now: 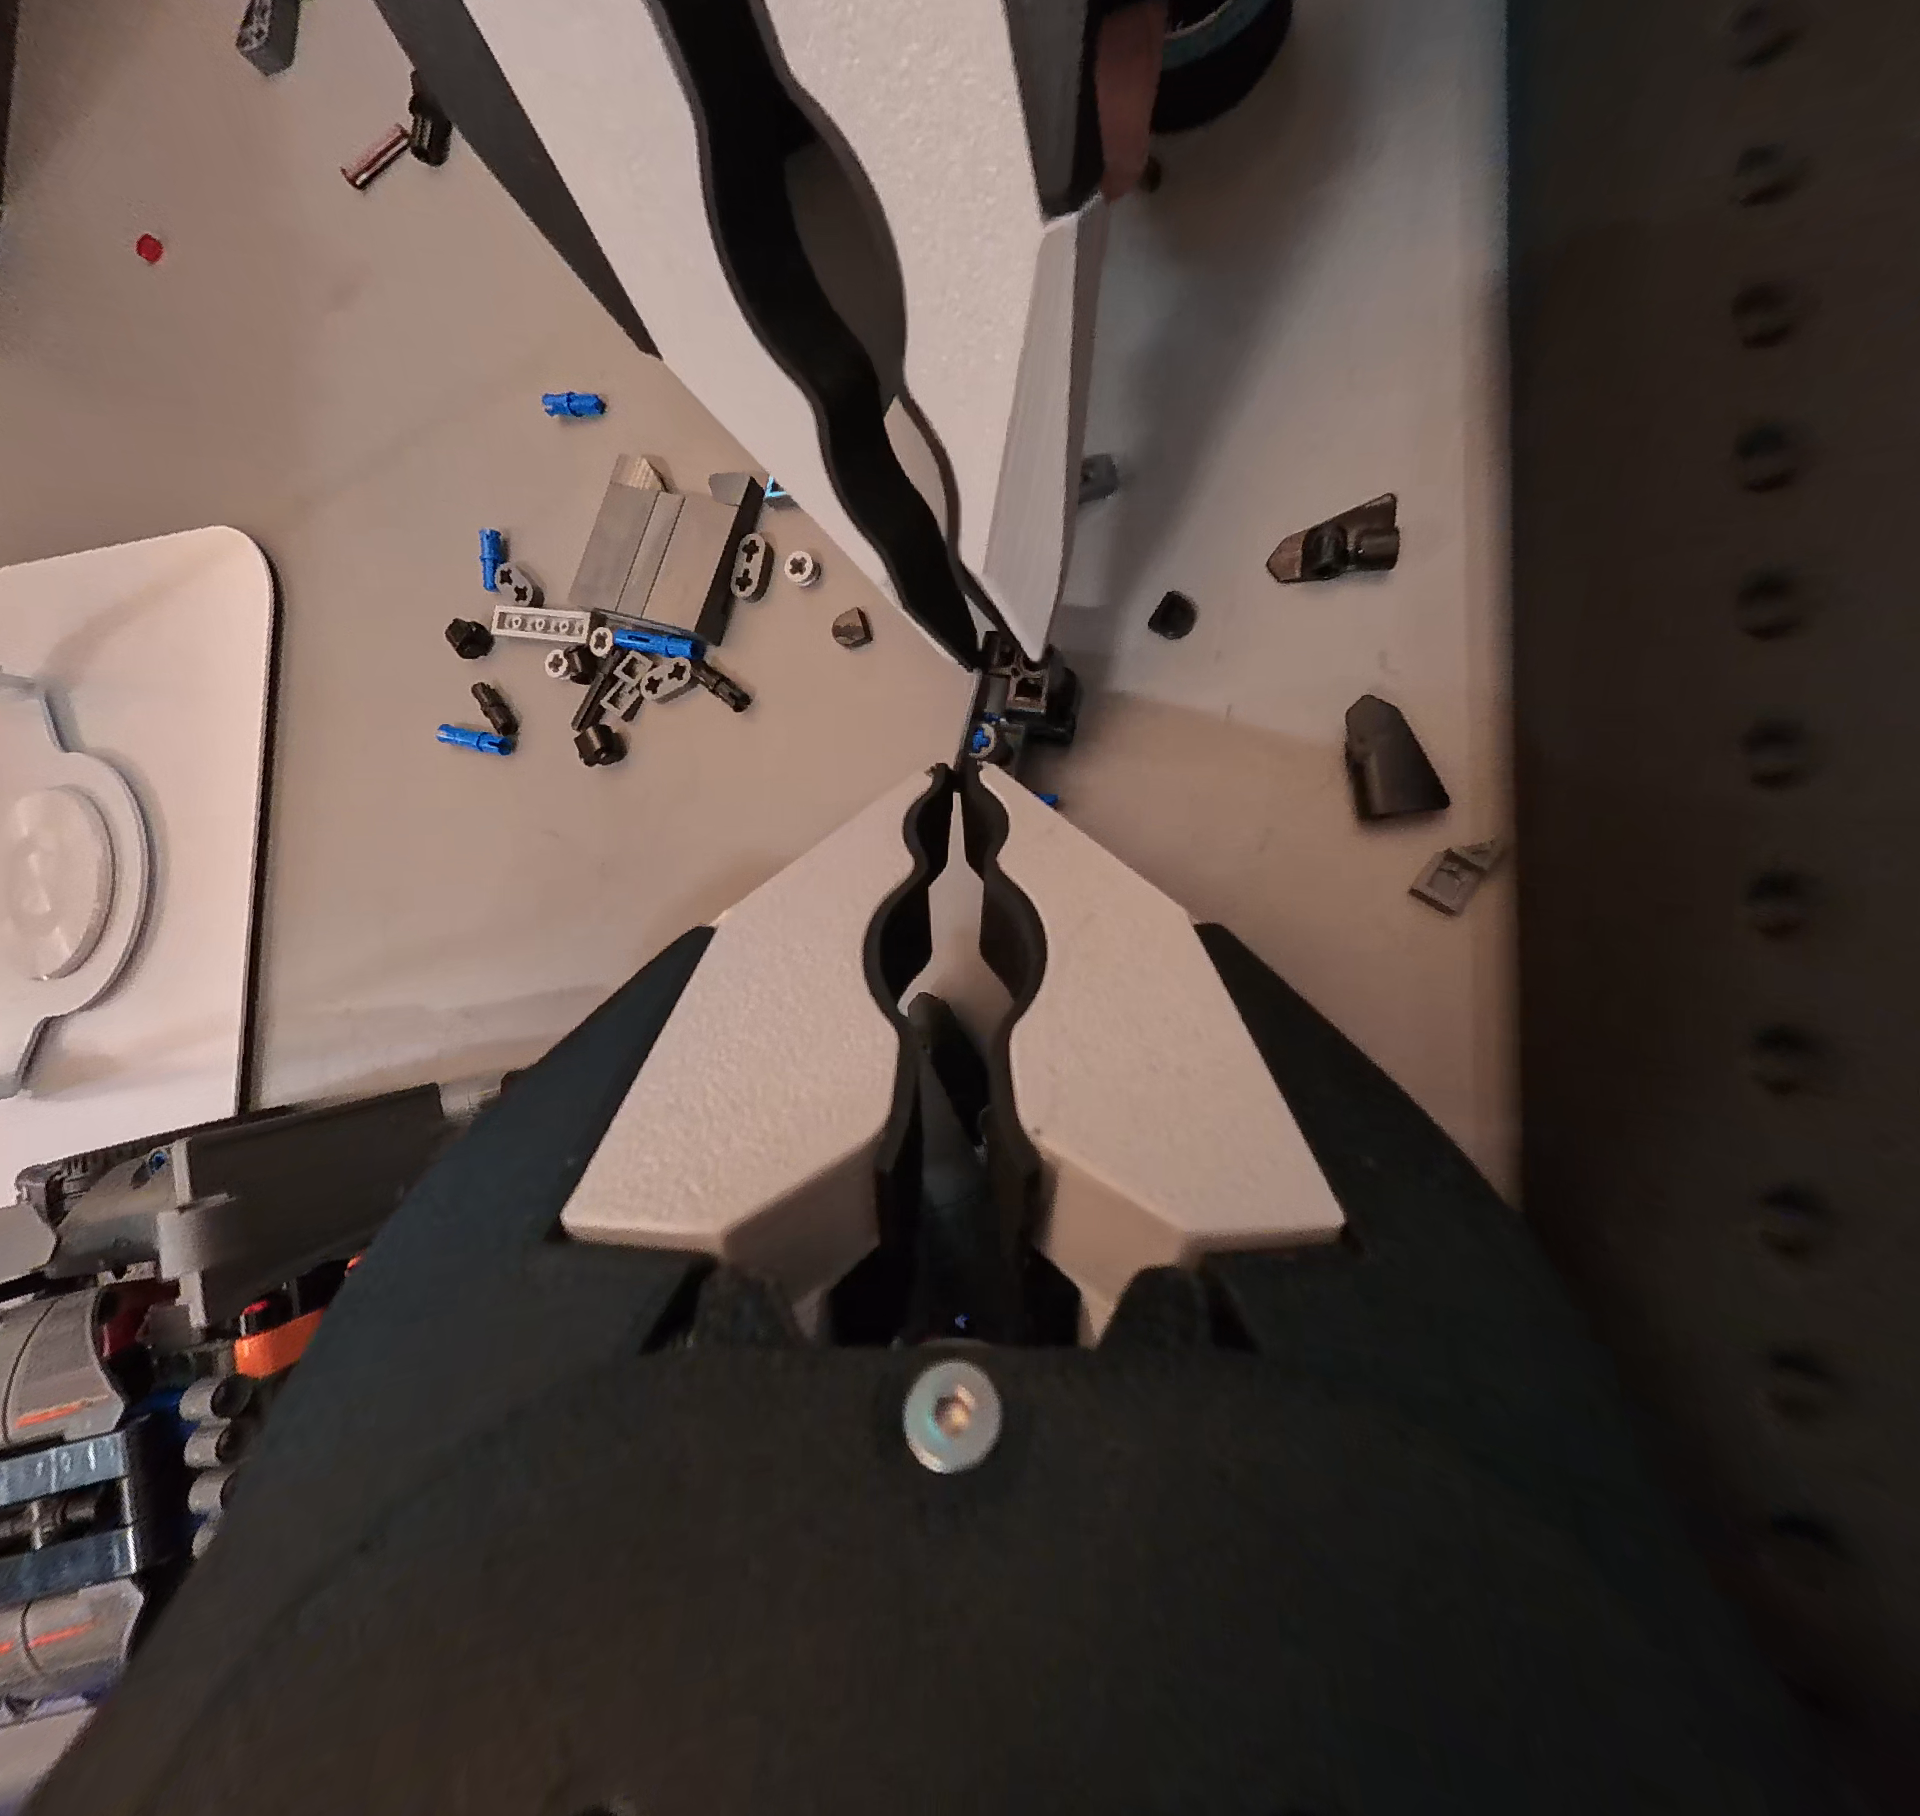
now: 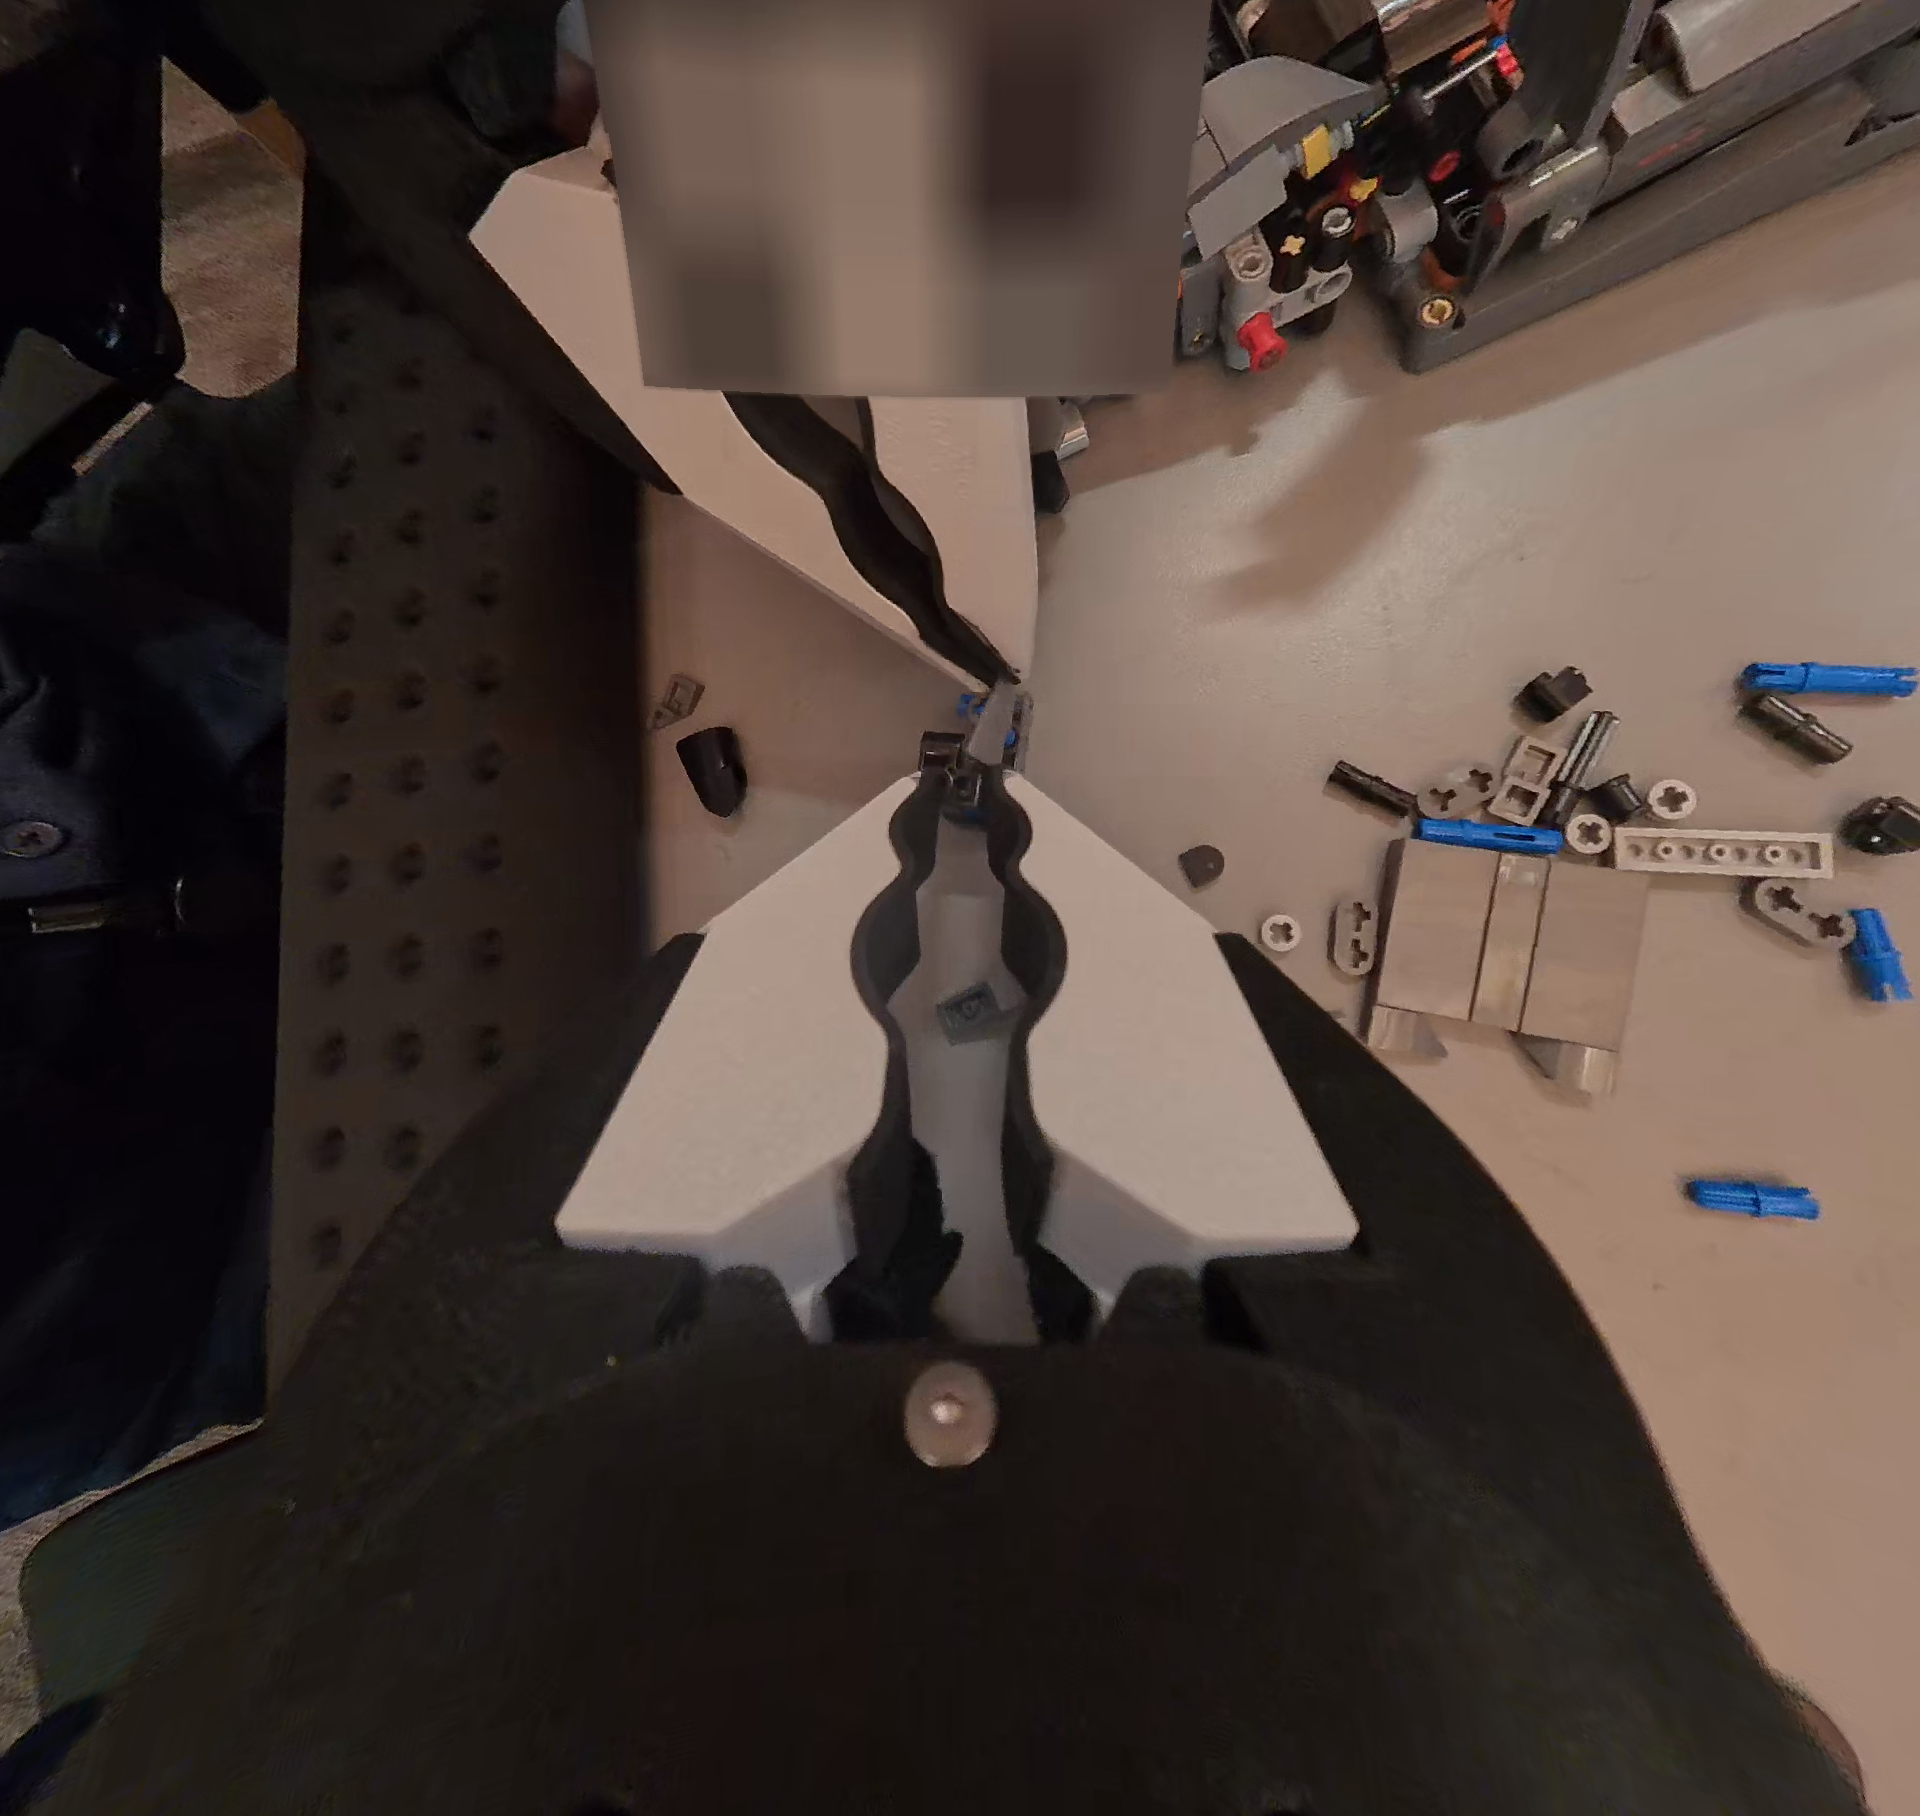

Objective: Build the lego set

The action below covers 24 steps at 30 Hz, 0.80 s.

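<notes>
Lego sub-assembly, small, black and grey with blue pins, hangs above the surface, gripped from both sides: left claw and right claw both clench it tip to tip. Loose pieces lie nearby; the large grey model stands beyond.

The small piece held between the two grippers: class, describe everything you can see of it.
The small piece is a tiny cluster of dark grey and black plastic parts with a blue pin showing. It hangs above the pale table, touching nothing else. The left gripper pinches it from one end, the right gripper from the other, tips almost meeting. Finer detail is too small to tell.
</notes>
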Motion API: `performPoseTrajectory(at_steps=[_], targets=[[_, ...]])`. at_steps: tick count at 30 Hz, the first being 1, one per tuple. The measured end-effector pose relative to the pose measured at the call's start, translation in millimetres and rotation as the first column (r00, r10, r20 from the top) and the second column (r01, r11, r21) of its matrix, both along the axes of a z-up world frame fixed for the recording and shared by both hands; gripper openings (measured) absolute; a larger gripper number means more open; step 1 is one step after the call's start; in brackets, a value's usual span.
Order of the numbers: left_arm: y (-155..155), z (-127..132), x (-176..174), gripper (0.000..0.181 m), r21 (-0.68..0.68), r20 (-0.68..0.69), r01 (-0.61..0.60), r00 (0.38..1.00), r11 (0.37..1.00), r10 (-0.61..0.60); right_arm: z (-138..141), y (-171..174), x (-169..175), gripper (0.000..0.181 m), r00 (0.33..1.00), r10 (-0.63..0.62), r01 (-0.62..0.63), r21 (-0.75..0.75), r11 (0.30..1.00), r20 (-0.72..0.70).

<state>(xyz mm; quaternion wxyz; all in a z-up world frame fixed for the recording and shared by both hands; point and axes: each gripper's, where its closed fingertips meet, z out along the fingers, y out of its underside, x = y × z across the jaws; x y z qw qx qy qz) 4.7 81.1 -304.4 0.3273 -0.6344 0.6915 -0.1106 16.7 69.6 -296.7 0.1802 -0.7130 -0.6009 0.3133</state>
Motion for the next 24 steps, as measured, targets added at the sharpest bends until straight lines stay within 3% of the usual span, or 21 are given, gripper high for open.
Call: performPoseTrajectory(at_steps=[24], targets=[[0.3, 0.5, 1.8, 0.0, 0.021, -0.003, 0.002, 1.0, 1.0, -0.002, -2.2, 0.8, 4.0, 0.009, 0.999, 0.025, -0.027, 0.056, 0.998, 0.037]])
